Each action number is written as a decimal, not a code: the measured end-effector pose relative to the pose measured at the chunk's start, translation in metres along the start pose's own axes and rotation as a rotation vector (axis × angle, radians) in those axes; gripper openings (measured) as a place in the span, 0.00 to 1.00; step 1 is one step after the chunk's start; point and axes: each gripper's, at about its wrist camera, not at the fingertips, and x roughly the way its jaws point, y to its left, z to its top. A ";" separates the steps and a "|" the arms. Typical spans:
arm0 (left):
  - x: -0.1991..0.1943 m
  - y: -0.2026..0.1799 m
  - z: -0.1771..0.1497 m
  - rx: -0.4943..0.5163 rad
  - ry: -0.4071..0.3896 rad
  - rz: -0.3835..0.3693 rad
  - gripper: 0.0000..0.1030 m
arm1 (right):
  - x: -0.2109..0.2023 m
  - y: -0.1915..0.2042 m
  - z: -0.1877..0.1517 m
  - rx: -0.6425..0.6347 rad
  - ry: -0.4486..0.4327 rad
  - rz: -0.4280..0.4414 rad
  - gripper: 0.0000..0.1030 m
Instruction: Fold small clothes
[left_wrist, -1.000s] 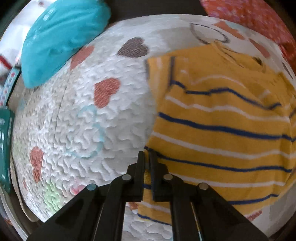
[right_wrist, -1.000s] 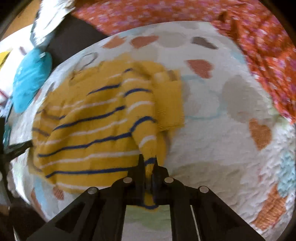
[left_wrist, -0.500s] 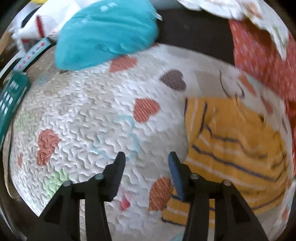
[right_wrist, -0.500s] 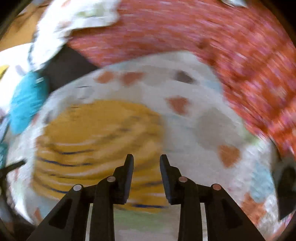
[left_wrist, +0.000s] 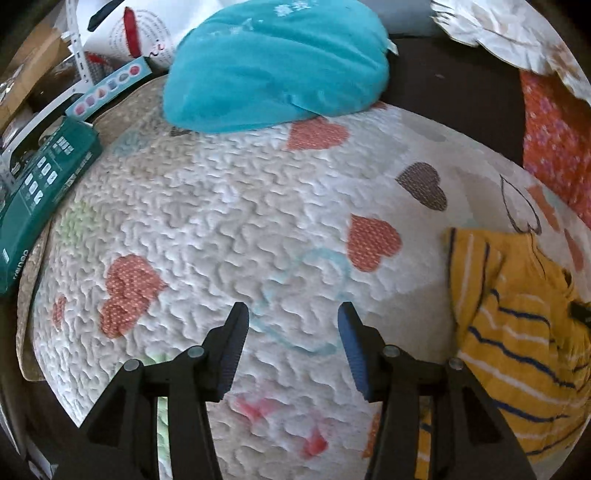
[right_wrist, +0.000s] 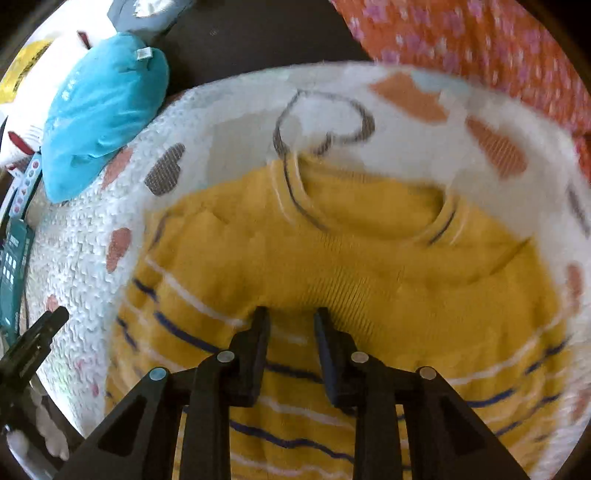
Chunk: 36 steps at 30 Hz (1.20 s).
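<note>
A small yellow sweater (right_wrist: 369, 266) with blue and white stripes lies flat on a white quilt with heart prints (left_wrist: 229, 221), its collar at the far side. My right gripper (right_wrist: 290, 315) is open and empty, just above the middle of the sweater. My left gripper (left_wrist: 293, 314) is open and empty over bare quilt, to the left of the sweater (left_wrist: 517, 332). The left gripper's tip also shows at the left edge of the right wrist view (right_wrist: 40, 332).
A turquoise cushion (left_wrist: 280, 66) lies at the quilt's far edge. A green box (left_wrist: 33, 199) lies off the quilt's left side. An orange flowered cloth (right_wrist: 480, 48) lies beyond the quilt on the right. White printed items lie behind the cushion.
Both grippers were shut on the sweater a second ago; both have let go and opened. The left one has moved left off the sweater, the right one now hangs over its middle.
</note>
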 end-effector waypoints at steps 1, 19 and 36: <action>0.001 0.002 0.001 -0.001 0.000 0.003 0.49 | -0.012 0.006 0.002 -0.012 -0.045 0.005 0.27; -0.020 0.007 -0.004 0.030 -0.085 0.062 0.60 | 0.005 0.059 0.003 -0.004 -0.015 0.159 0.36; -0.095 -0.057 -0.053 0.170 -0.172 -0.219 0.61 | -0.132 -0.183 -0.192 0.375 -0.079 -0.064 0.36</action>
